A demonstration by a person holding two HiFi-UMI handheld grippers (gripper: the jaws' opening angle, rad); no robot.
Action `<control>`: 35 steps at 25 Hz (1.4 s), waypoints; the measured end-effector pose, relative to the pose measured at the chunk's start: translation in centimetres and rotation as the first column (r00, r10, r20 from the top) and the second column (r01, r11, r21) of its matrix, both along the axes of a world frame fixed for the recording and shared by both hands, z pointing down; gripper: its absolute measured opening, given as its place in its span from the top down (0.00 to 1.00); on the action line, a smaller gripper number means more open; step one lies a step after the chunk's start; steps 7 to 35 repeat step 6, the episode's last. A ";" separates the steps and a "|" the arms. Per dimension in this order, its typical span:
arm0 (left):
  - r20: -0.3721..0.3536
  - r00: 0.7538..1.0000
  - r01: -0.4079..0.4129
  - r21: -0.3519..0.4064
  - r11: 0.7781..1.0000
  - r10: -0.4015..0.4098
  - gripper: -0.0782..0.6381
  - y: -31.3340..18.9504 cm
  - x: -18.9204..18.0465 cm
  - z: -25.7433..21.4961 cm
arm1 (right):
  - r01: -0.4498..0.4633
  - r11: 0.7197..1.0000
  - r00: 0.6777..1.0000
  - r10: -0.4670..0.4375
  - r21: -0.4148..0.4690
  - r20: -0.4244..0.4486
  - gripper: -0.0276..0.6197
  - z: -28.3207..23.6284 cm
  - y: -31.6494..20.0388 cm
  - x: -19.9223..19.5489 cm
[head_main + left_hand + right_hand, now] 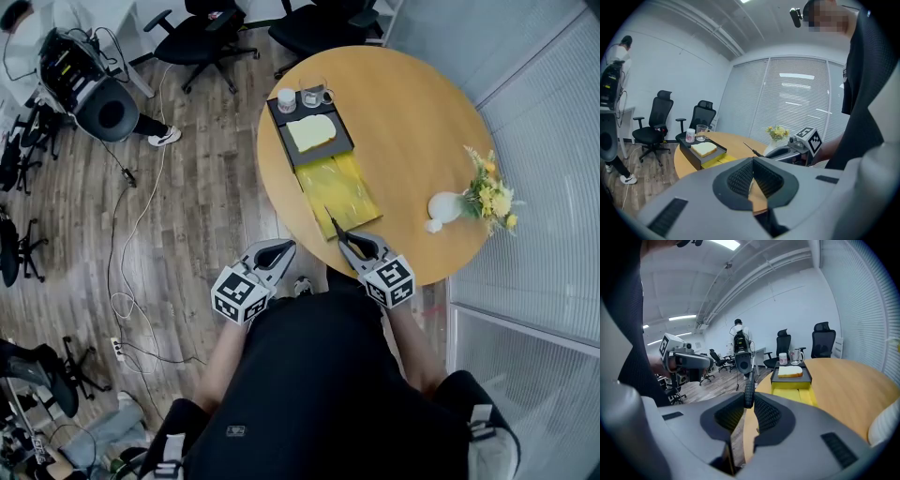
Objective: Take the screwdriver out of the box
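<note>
At the left, the left hand-held gripper (281,247) hangs off the near edge of the round table (403,122). Its own view shows its jaws brought together at the tips with nothing between them (752,161). Further right, the box (342,187) lies open on the table, its yellow inside bare as far as the head view shows. A dark tray (286,141) sits at its far end, carrying a pale slab (311,131). Just beyond the box's near end, the screwdriver (334,226) is out of it and held above the table edge by the right hand-held gripper (345,239), with its thin shaft pointing back toward the box. At the far right stand a white vase (443,206) and yellow flowers (492,195), well apart from the work. The main step looks done, since the tool has left the box. What is left, at most, is to carry it clear or set it down. Only the right gripper view shows the grip itself: the pads are clamped on the black ribbed handle (748,387) near their tips (749,401), and the handle rises past them. The left gripper view shows the same tool from the side, its shaft (751,148) sticking out ahead of the other gripper toward the tray. The head view alone shows where the tool sits against the box and the table edge, but it is too small there to read the grip.
</note>
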State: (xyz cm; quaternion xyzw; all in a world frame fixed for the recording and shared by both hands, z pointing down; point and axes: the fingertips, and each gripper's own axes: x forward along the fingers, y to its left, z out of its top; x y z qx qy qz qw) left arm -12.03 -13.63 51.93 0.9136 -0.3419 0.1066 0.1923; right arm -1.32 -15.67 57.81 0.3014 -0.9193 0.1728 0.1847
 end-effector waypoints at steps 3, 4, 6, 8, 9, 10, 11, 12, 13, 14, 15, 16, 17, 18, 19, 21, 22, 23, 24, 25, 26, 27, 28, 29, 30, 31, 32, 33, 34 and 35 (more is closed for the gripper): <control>0.000 1.000 0.001 0.001 1.000 -0.001 0.89 0.0 -0.2 0.0 | -0.003 1.000 1.000 0.003 -0.003 0.000 0.86 0.0 -0.1 -0.1; 0.000 1.000 0.001 0.002 1.000 -0.001 0.89 -0.1 -0.3 -0.1 | -0.005 1.000 1.000 0.005 -0.003 0.001 0.86 0.0 -0.1 -0.1; 0.000 1.000 0.000 0.005 1.000 0.000 0.89 -0.1 -0.4 -0.1 | -0.010 1.000 1.000 0.010 -0.005 0.003 0.86 0.1 -0.2 -0.1; 0.000 1.000 0.000 0.005 1.000 0.000 0.89 -0.1 -0.4 -0.1 | -0.010 1.000 1.000 0.010 -0.005 0.003 0.86 0.1 -0.2 -0.1; 0.000 1.000 0.000 0.005 1.000 0.000 0.89 -0.1 -0.4 -0.1 | -0.010 1.000 1.000 0.010 -0.005 0.003 0.86 0.1 -0.2 -0.1; 0.000 1.000 0.000 0.005 1.000 0.000 0.89 -0.1 -0.4 -0.1 | -0.010 1.000 1.000 0.010 -0.005 0.003 0.86 0.1 -0.2 -0.1; 0.000 1.000 0.000 0.005 1.000 0.000 0.89 -0.1 -0.4 -0.1 | -0.010 1.000 1.000 0.010 -0.005 0.003 0.86 0.1 -0.2 -0.1; 0.000 1.000 0.000 0.005 1.000 0.000 0.89 -0.1 -0.4 -0.1 | -0.010 1.000 1.000 0.010 -0.005 0.003 0.86 0.1 -0.2 -0.1; 0.000 1.000 0.000 0.005 1.000 0.000 0.89 -0.1 -0.4 -0.1 | -0.010 1.000 1.000 0.010 -0.005 0.003 0.86 0.1 -0.2 -0.1; 0.000 1.000 0.000 0.005 1.000 0.000 0.89 -0.1 -0.4 -0.1 | -0.010 1.000 1.000 0.010 -0.005 0.003 0.86 0.1 -0.2 -0.1; 0.000 1.000 0.000 0.005 1.000 0.000 0.89 -0.1 -0.4 -0.1 | -0.010 1.000 1.000 0.010 -0.005 0.003 0.86 0.1 -0.2 -0.1; 0.000 1.000 0.000 0.005 1.000 0.000 0.89 -0.1 -0.4 -0.1 | -0.010 1.000 1.000 0.010 -0.005 0.003 0.86 0.1 -0.2 -0.1; 0.000 1.000 0.000 0.005 1.000 0.000 0.89 -0.1 -0.4 -0.1 | -0.010 1.000 1.000 0.010 -0.005 0.003 0.86 0.1 -0.2 -0.1; 0.000 1.000 0.000 0.005 1.000 0.000 0.89 -0.1 -0.4 -0.1 | -0.010 1.000 1.000 0.010 -0.005 0.003 0.86 0.1 -0.2 -0.1; 0.000 1.000 0.000 0.005 1.000 0.000 0.89 -0.1 -0.4 -0.1 | -0.010 1.000 1.000 0.010 -0.005 0.003 0.86 0.1 -0.2 -0.1; 0.000 1.000 0.000 0.005 1.000 0.000 0.89 -0.1 -0.4 -0.1 | -0.010 1.000 1.000 0.010 -0.005 0.003 0.86 0.1 -0.2 -0.1; 0.000 1.000 0.000 0.005 1.000 0.000 0.89 -0.1 -0.4 -0.1 | -0.010 1.000 1.000 0.010 -0.005 0.003 0.86 0.1 -0.2 -0.1; 0.000 1.000 0.000 0.005 1.000 0.000 0.89 -0.1 -0.4 -0.1 | -0.010 1.000 1.000 0.010 -0.005 0.003 0.86 0.1 -0.2 -0.1; 0.000 1.000 0.000 0.005 1.000 0.000 0.89 -0.1 -0.4 -0.1 | -0.010 1.000 1.000 0.010 -0.005 0.003 0.86 0.1 -0.2 -0.1; 0.000 1.000 0.000 0.005 1.000 0.000 0.89 -0.1 -0.4 -0.1 | -0.010 1.000 1.000 0.010 -0.005 0.003 0.86 0.1 -0.2 -0.1; 0.000 1.000 0.000 0.005 1.000 0.000 0.89 -0.1 -0.4 -0.1 | -0.010 1.000 1.000 0.010 -0.005 0.003 0.86 0.1 -0.2 -0.1; 0.000 1.000 0.000 0.005 1.000 0.000 0.89 -0.1 -0.4 -0.1 | -0.010 1.000 1.000 0.010 -0.005 0.003 0.86 0.1 -0.2 -0.1; 0.000 1.000 0.000 0.005 1.000 0.000 0.89 -0.1 -0.4 -0.1 | -0.010 1.000 1.000 0.010 -0.005 0.003 0.86 0.1 -0.2 -0.1; 0.000 1.000 0.000 0.005 1.000 0.000 0.89 -0.1 -0.4 -0.1 | -0.010 1.000 1.000 0.010 -0.005 0.003 0.86 0.1 -0.2 -0.1; 0.000 1.000 0.000 0.005 1.000 0.000 0.89 -0.1 -0.4 -0.1 | -0.010 1.000 1.000 0.010 -0.005 0.003 0.86 0.1 -0.2 -0.1; 0.000 1.000 0.000 0.005 1.000 0.000 0.89 -0.1 -0.4 -0.1 | -0.010 1.000 1.000 0.010 -0.005 0.003 0.86 0.1 -0.2 -0.1; 0.000 1.000 0.000 0.005 1.000 0.000 0.89 -0.1 -0.4 -0.1 | -0.010 1.000 1.000 0.010 -0.005 0.003 0.86 0.1 -0.2 -0.1; 0.000 1.000 0.000 0.005 1.000 0.000 0.89 -0.1 -0.4 -0.1 | -0.010 1.000 1.000 0.010 -0.005 0.003 0.86 0.1 -0.2 -0.1; 0.000 1.000 0.000 0.005 1.000 0.000 0.89 -0.1 -0.4 -0.1 | -0.010 1.000 1.000 0.010 -0.005 0.003 0.86 0.1 -0.2 -0.1; 0.000 1.000 0.000 0.005 1.000 0.000 0.89 -0.1 -0.4 -0.1 | -0.010 1.000 1.000 0.010 -0.005 0.003 0.86 0.1 -0.2 -0.1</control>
